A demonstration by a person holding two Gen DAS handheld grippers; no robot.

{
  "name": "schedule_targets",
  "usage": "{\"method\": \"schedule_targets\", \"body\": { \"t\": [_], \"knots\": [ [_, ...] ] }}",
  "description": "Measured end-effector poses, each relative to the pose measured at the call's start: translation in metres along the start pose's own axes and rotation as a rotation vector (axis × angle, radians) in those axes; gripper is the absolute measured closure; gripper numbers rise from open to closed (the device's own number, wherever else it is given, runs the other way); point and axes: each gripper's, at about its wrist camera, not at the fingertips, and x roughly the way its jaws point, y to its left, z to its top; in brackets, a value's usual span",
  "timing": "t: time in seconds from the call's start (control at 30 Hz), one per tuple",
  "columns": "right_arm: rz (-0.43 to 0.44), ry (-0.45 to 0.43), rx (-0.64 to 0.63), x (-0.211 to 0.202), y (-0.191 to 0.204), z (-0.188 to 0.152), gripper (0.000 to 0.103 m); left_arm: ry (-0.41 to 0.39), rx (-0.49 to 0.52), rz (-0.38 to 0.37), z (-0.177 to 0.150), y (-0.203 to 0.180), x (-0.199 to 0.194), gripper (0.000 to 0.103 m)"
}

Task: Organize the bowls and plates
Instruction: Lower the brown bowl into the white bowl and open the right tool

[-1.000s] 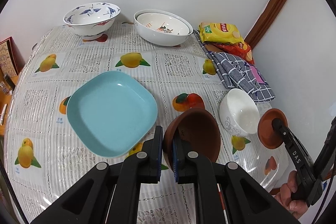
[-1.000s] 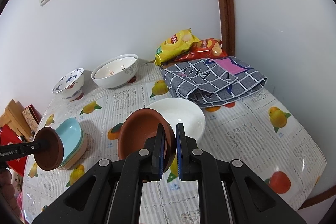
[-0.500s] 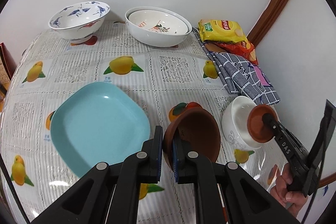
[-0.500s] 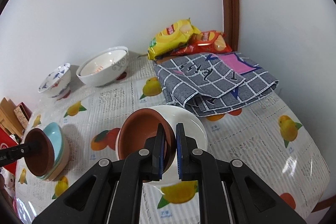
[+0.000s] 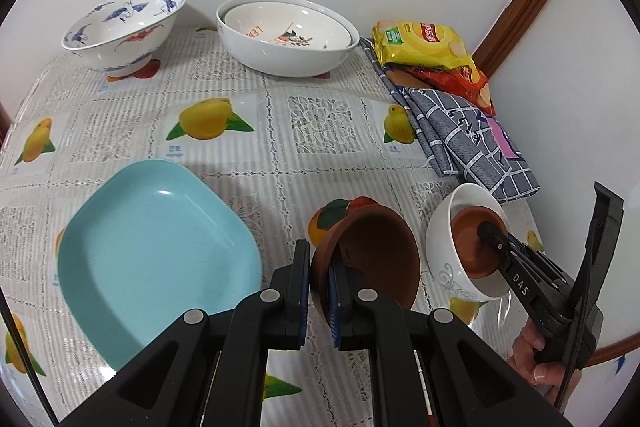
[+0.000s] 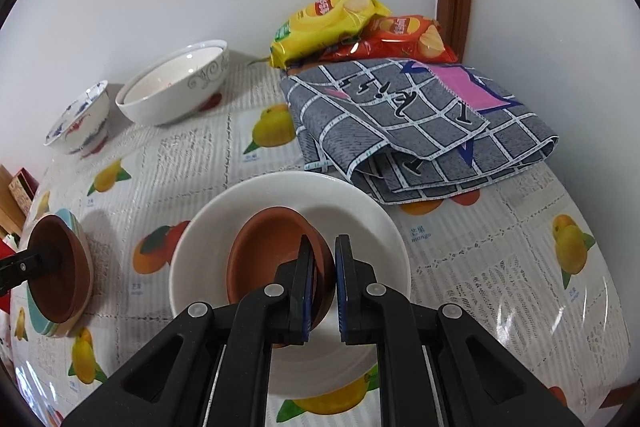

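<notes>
Brown bowl (image 6: 272, 259) tilted inside white bowl (image 6: 288, 347), right gripper (image 6: 322, 287) pinching its rim; left gripper (image 5: 319, 291) clamps second brown bowl (image 5: 372, 255), mouth up-right, beside blue plate (image 5: 156, 247).

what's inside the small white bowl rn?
A small brown bowl, tilted, its rim pinched by the right gripper. It covers part of the white bowl floor.
</notes>
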Motion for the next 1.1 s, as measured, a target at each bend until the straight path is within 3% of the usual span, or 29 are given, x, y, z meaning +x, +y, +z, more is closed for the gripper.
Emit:
{"method": "schedule_targets", "body": {
  "t": [0.27, 0.67, 1.1],
  "knots": [
    [-0.005, 0.038, -0.016, 0.012, 0.000, 0.003, 0.093, 0.011, 0.006, -0.005, 0.002, -0.001, 0.008, 0.095],
    [-0.098, 0.104, -0.134, 0.027, 0.014, 0.007, 0.090, 0.014, 0.011, 0.005, 0.003, -0.005, 0.015, 0.095],
    [-0.094, 0.123, -0.164, 0.027, 0.017, 0.005, 0.085, 0.006, 0.019, 0.023, 0.000, -0.008, 0.002, 0.094]
  ]
}}
